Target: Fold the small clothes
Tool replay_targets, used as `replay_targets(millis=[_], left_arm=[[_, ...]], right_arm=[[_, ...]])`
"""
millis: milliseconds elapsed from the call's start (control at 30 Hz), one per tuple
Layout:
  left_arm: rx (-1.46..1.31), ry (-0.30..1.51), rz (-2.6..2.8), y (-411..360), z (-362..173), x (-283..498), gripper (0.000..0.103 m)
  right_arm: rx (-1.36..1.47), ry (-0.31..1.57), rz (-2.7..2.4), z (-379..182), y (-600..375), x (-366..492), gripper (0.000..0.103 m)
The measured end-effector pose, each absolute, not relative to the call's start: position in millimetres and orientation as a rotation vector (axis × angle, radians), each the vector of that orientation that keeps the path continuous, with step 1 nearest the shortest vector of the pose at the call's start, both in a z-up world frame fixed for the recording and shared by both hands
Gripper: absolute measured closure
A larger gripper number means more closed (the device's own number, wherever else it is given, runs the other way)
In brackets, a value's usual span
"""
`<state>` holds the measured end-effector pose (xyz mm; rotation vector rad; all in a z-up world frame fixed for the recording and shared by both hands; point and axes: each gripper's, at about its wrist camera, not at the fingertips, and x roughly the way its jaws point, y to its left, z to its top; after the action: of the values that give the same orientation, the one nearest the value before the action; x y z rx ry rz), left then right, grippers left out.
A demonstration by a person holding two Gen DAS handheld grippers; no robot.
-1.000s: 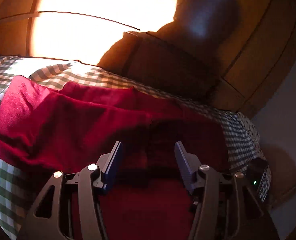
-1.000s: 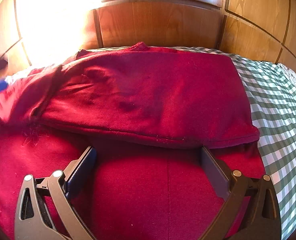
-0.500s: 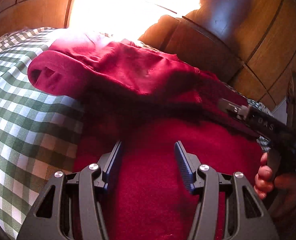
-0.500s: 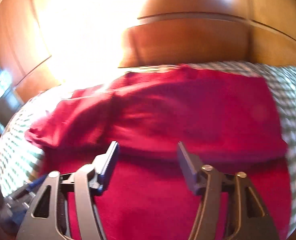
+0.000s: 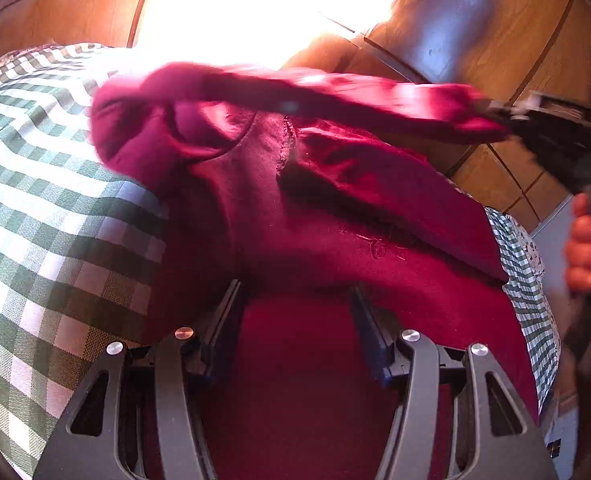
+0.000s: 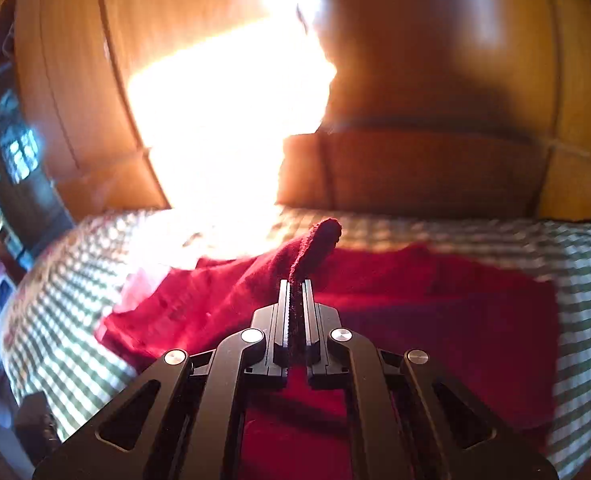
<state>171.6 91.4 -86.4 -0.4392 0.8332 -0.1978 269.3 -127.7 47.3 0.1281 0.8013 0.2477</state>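
A dark red garment lies spread on a green and white checked bedspread. My left gripper rests low over its near part with the jaws standing half apart, red cloth beneath and between them, and the pads not pressing on it. My right gripper is shut on a pinched fold of the red garment, and a tuft of cloth sticks out past its fingertips. In the left wrist view the right gripper holds that edge lifted above the bed, stretching a band of cloth across.
A wooden headboard and panelled wall rise behind the bed, with a bright glare patch on them. A person's hand grips the right tool's handle. The bedspread runs out to the left and right of the garment.
The right gripper went from wide open to shut on a fold of the garment and rose, pulling the cloth up. The left gripper sank toward the garment and kept its jaws half apart.
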Motion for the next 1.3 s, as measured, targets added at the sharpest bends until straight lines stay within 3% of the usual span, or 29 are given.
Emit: replay_targets(millis=[133, 467, 633, 667, 767, 867, 1033, 1100, 1133, 1167, 1300], left_arm=[[-0.435, 0.835, -0.195, 91, -86, 171, 0.049], [-0.382, 0.881, -0.173, 79, -78, 186, 0.048], [-0.404, 0.86, -0.152, 100, -51, 197, 0.043], [-0.433, 0.851, -0.147, 109, -46, 203, 0.04], [-0.523, 0.847, -0.119, 138, -38, 234, 0.034], [-0.612, 0.877, -0.116, 156, -44, 275, 0.034], [-0.666, 0.93, -0.111, 155, -59, 335, 0.036], [-0.665, 0.928, -0.119, 150, -59, 350, 0.055], [-0.648, 0.938, -0.126, 148, -59, 357, 0.078], [-0.602, 0.943, -0.104, 142, -58, 360, 0.086], [-0.299, 0.898, 0.104, 115, -62, 360, 0.091]], right_arm=[[0.143, 0.769, 0.127, 59, -190, 266, 0.099], [0.22, 1.004, -0.168, -64, -290, 262, 0.099], [0.245, 0.997, -0.138, -66, -293, 266, 0.095], [0.24, 0.994, -0.134, -63, -295, 265, 0.087], [0.222, 0.947, -0.135, -45, -298, 254, 0.032], [0.212, 0.857, -0.118, -24, -296, 246, 0.03], [0.175, 0.86, -0.041, -16, -271, 256, 0.03], [0.156, 0.874, -0.028, -22, -264, 262, 0.03], [0.149, 0.883, -0.025, -26, -261, 266, 0.03], [0.144, 0.89, -0.023, -30, -259, 269, 0.03], [0.089, 0.909, -0.056, -48, -249, 274, 0.029]])
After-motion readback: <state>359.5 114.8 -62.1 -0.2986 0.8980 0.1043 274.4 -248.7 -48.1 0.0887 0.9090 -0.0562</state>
